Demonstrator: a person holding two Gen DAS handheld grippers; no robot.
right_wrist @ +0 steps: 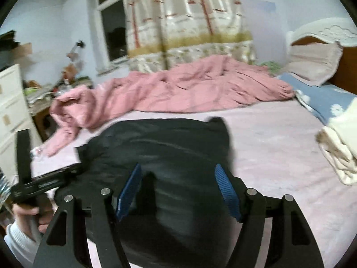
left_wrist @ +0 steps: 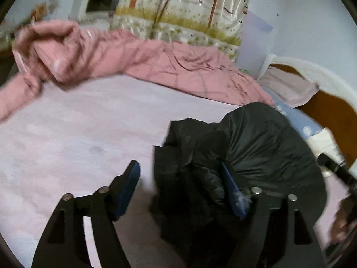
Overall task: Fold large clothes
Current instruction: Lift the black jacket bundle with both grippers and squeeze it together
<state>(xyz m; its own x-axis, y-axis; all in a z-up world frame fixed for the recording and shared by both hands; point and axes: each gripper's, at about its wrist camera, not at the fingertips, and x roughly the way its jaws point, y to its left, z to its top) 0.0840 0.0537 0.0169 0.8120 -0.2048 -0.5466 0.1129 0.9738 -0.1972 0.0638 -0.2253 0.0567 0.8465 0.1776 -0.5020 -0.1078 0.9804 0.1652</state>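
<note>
A black padded jacket (left_wrist: 256,147) lies bunched on the pale pink bed sheet (left_wrist: 78,134). My left gripper (left_wrist: 180,174) is open at the jacket's left edge; its right finger rests against the fabric and its left finger is over bare sheet. In the right wrist view the jacket (right_wrist: 160,147) spreads flat and wide. My right gripper (right_wrist: 178,178) is open just above it, with fabric between the spread fingers but not pinched. The left gripper also shows in the right wrist view (right_wrist: 44,183) at the jacket's left edge, held by a hand.
A pink quilt (right_wrist: 178,87) lies crumpled across the far side of the bed. Pillows (right_wrist: 312,67) and a blue cloth (right_wrist: 321,100) sit by the headboard at right, with a cream garment (right_wrist: 341,147) near it. A white drawer unit (right_wrist: 11,107) stands left.
</note>
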